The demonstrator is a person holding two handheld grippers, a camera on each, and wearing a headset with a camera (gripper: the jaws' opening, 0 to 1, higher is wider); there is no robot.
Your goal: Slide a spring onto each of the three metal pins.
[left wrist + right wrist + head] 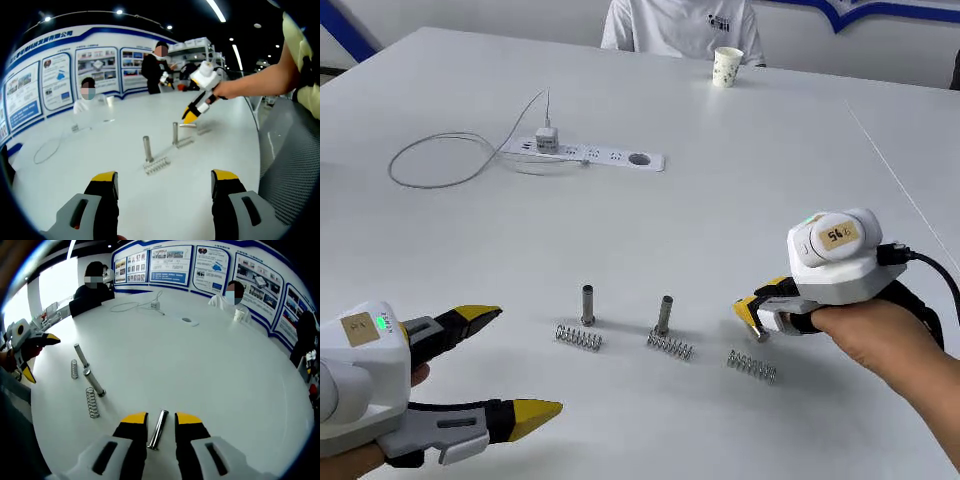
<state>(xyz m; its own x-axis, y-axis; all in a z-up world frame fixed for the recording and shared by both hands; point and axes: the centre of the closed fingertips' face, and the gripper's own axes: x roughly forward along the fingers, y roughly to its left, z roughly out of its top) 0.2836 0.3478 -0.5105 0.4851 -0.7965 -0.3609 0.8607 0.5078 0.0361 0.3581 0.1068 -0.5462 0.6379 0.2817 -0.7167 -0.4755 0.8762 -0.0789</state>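
Now the right hand-held gripper [752, 318] is clamped on a tilted pin [157, 430] right of the centre pin [665, 314], the left hand-held gripper [525, 360] gapes wide well to its left, a second pin [588, 303] stands just left, and three springs [670, 347] lie on the table [720, 220] before it.

Left tongs [530, 358] wide, right tongs [750, 318] clamped

White table [740, 210], blue-trimmed poster wall [200, 265], ceiling strip lights [216, 10].
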